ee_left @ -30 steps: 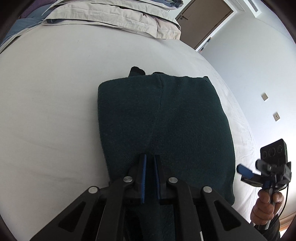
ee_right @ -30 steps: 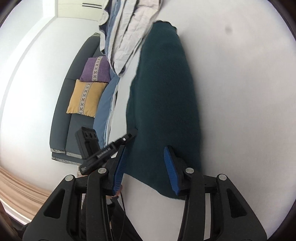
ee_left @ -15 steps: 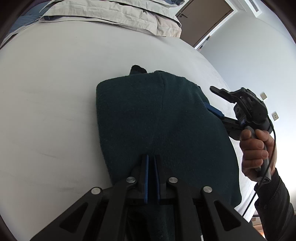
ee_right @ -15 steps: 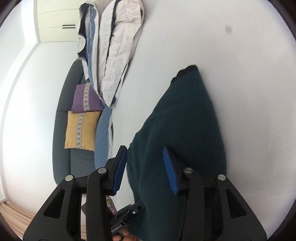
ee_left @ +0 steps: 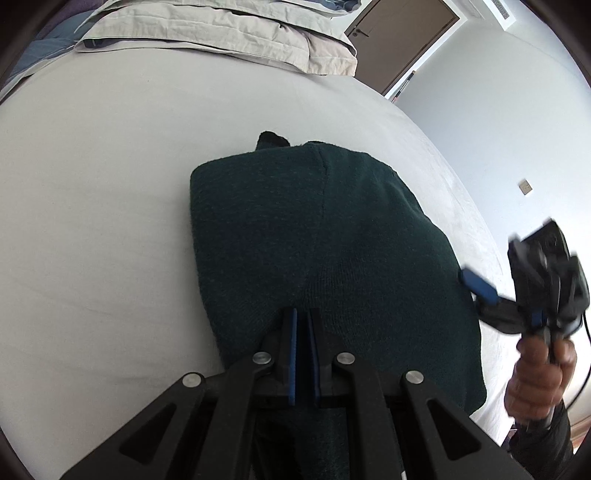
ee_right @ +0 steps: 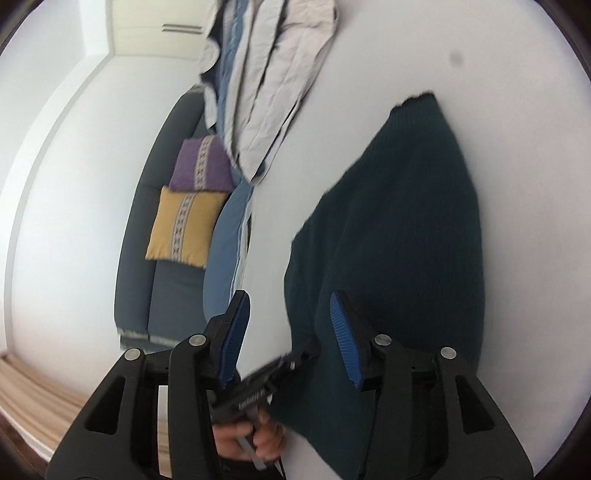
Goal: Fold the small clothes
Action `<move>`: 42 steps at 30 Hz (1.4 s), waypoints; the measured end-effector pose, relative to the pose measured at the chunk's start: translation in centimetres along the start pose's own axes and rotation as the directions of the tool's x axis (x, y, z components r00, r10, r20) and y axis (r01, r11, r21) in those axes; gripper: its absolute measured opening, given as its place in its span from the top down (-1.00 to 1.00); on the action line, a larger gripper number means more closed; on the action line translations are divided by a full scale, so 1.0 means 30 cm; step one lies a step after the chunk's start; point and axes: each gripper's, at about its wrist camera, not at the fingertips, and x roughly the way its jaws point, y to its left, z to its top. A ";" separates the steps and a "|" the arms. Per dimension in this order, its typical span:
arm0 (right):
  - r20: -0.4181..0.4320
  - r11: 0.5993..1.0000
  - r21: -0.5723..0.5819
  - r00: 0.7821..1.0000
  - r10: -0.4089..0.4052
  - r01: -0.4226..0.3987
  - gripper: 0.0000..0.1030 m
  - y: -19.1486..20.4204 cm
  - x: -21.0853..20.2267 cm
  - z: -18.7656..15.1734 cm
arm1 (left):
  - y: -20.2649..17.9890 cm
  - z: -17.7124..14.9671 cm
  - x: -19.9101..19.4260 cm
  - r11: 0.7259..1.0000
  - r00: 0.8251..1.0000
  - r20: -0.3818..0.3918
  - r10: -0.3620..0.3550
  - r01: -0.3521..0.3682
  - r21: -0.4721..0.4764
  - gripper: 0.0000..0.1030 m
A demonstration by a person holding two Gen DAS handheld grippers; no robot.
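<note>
**Left claw clamped at near hem; right claw loose off the side edge**

Left wrist view. Dark green knit garment lies on the pale bed sheet, already doubled into a rough rectangle. Long axis runs straight away from the left gripper toward the pillows at the head of the bed. Blue pads nearly meet, only a thin slit between them; the near hem bunches up right at the tips. My reading: clenched on that hem, though the pinch point itself is hidden behind the fingers. The right gripper shows at the right edge of this view, motion-blurred, one blue pad just beside the garment's right edge, a hand on the grip below.

Right wrist view. Right gripper stands released: jaws have just been opening and nothing is pressed between the pads. The cloth's edge runs up between them, apart from the left pad; contact with the right pad is hard to judge. The garment stretches ahead and to the right of the claw. The left gripper's body crosses low between the pads, hand beneath it.

Relation that matters: left holds the near end; right is nearer the side edge and free to take it.

Only the right view shows the sofa with yellow and purple cushions; only the left shows the door.
</note>
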 end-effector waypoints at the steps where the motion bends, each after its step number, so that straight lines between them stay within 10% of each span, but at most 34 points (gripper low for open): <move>1: -0.019 0.999 -0.030 1.000 -0.024 0.024 0.08 -0.013 -0.001 -0.048 | 0.002 -0.002 -0.001 1.000 1.000 0.000 -0.005 0.005 -0.003 0.78; 18: -0.032 0.995 -0.052 0.995 -0.091 0.090 0.12 -0.081 -0.165 -0.400 | -0.026 -0.001 0.010 0.999 0.999 0.013 0.045 -0.045 0.014 0.79; 29: -0.083 0.972 -0.099 0.972 -0.220 0.212 0.17 -0.061 -0.123 -0.471 | -0.027 0.005 0.013 0.997 0.998 0.018 0.066 -0.066 0.034 0.78; 42: 0.096 0.955 -0.101 0.958 -0.269 0.278 -0.28 0.040 -0.249 -0.334 | -0.040 0.052 -0.041 0.978 0.986 0.027 0.165 -0.167 0.122 0.57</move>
